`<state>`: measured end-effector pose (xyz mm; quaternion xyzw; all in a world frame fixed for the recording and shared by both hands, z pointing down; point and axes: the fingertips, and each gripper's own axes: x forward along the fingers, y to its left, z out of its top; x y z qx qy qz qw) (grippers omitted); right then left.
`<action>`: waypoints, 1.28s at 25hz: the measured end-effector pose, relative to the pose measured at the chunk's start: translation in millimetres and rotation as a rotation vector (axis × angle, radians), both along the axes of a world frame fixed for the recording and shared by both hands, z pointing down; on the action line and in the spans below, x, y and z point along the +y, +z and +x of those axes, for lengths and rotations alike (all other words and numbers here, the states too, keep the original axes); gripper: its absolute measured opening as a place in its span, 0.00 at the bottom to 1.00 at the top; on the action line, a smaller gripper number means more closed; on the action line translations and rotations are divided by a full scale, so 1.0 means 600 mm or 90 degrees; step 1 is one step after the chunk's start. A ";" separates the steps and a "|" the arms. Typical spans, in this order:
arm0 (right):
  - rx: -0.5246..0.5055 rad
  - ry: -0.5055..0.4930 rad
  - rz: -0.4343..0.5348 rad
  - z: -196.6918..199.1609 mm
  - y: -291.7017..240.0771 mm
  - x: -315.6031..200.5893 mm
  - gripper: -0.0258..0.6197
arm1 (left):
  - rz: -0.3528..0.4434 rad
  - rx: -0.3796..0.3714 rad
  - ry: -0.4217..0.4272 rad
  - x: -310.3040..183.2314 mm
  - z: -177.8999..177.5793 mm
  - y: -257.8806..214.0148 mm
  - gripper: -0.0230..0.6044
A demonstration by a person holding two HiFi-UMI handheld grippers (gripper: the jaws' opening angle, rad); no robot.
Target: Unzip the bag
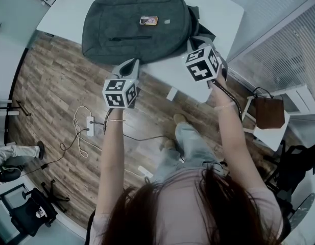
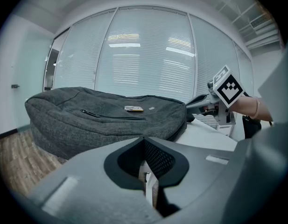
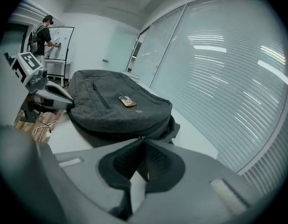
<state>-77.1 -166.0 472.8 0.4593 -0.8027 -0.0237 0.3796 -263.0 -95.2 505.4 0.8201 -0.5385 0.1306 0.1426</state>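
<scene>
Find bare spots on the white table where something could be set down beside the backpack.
Widest free patch: the white table right of the grey fabric backpack, up to the table's right edge. A smaller bare patch lies left of the backpack. Crowded: the narrow near strip, where the left gripper and right gripper sit at the backpack's edge.

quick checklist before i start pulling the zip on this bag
1. Bag lying flat on the table: ok.
2. Left gripper bracing the bag: not ok; it is shut and holds nothing.
3. Right gripper on a zip pull: cannot tell; it is shut, with its tips at the bag's edge.
4. Front pocket zip closed: ok.
5. Straps clear of the right gripper: cannot tell.
</scene>
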 end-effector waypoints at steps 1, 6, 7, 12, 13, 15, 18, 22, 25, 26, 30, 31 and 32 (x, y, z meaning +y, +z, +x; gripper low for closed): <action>0.000 -0.002 -0.001 0.001 0.000 -0.002 0.06 | 0.000 0.000 -0.001 0.001 0.000 0.000 0.05; -0.005 -0.010 -0.010 0.005 -0.002 -0.018 0.06 | 0.001 -0.001 -0.001 -0.004 0.000 0.001 0.05; -0.007 -0.013 -0.013 0.005 -0.001 -0.019 0.06 | 0.002 0.000 -0.001 -0.004 0.000 0.002 0.05; -0.013 -0.027 -0.031 0.007 -0.001 -0.015 0.06 | -0.004 0.003 -0.003 -0.003 0.002 0.003 0.05; -0.014 -0.029 -0.032 0.007 0.000 -0.015 0.06 | -0.006 0.002 -0.005 -0.003 0.002 0.001 0.05; -0.017 -0.032 -0.033 0.007 0.002 -0.014 0.06 | -0.007 0.003 -0.011 -0.002 0.002 -0.002 0.05; -0.024 -0.037 -0.037 0.008 0.006 -0.011 0.06 | -0.010 0.011 -0.015 0.001 0.003 -0.008 0.05; -0.027 -0.047 -0.037 0.008 0.003 -0.013 0.06 | -0.007 0.014 -0.024 0.001 0.005 -0.022 0.06; -0.035 -0.057 -0.039 0.007 0.002 -0.012 0.06 | 0.011 0.019 -0.022 0.001 0.021 -0.048 0.08; -0.038 -0.061 -0.040 0.007 0.001 -0.013 0.06 | 0.016 0.017 -0.017 -0.001 0.030 -0.058 0.11; -0.052 -0.082 -0.047 0.008 0.002 -0.011 0.06 | 0.025 0.004 0.007 -0.008 0.074 -0.087 0.16; -0.055 -0.088 -0.050 0.008 0.002 -0.010 0.06 | 0.027 0.004 0.012 -0.010 0.086 -0.092 0.18; -0.059 -0.095 -0.052 0.008 0.001 -0.009 0.06 | 0.028 0.002 0.018 -0.011 0.098 -0.098 0.18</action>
